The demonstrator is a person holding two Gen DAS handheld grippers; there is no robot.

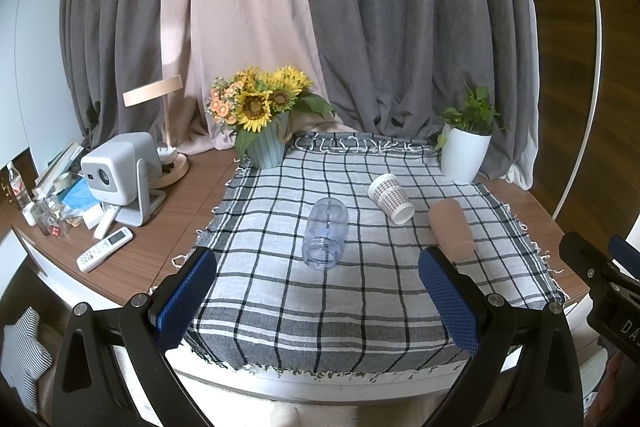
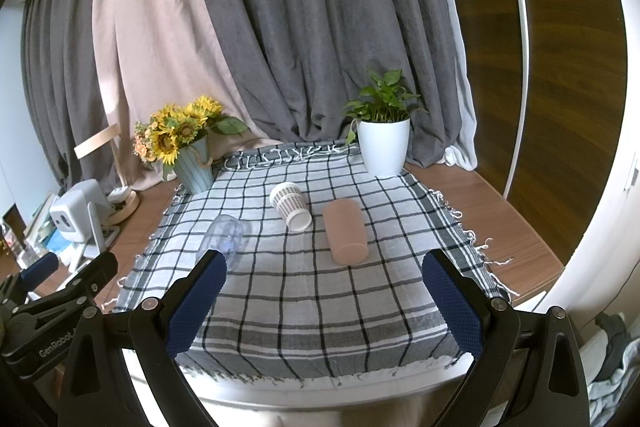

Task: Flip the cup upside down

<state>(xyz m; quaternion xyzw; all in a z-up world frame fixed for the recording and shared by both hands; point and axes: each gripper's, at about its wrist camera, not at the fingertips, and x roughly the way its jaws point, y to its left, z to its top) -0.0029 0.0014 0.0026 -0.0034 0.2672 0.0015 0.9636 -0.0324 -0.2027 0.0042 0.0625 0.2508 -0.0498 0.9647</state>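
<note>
Three cups lie on their sides on the checked cloth (image 1: pixel 360 291): a clear plastic cup (image 1: pixel 325 233) (image 2: pixel 228 237), a white paper cup with a brown pattern (image 1: pixel 390 198) (image 2: pixel 290 206), and a pink-tan cup (image 1: pixel 451 229) (image 2: pixel 345 231). My left gripper (image 1: pixel 316 295) is open and empty, held above the near part of the cloth (image 2: pixel 320 307), short of the clear cup. My right gripper (image 2: pixel 324 299) is open and empty, near the front edge, short of the pink-tan cup.
A sunflower pot (image 1: pixel 266 145) (image 2: pixel 196 167) stands at the cloth's back left, a white plant pot (image 1: pixel 464 153) (image 2: pixel 384 147) at the back right. A projector (image 1: pixel 118 171), lamp (image 1: pixel 170 131), remote (image 1: pixel 105 249) and clutter sit on the wooden table to the left. Curtains hang behind.
</note>
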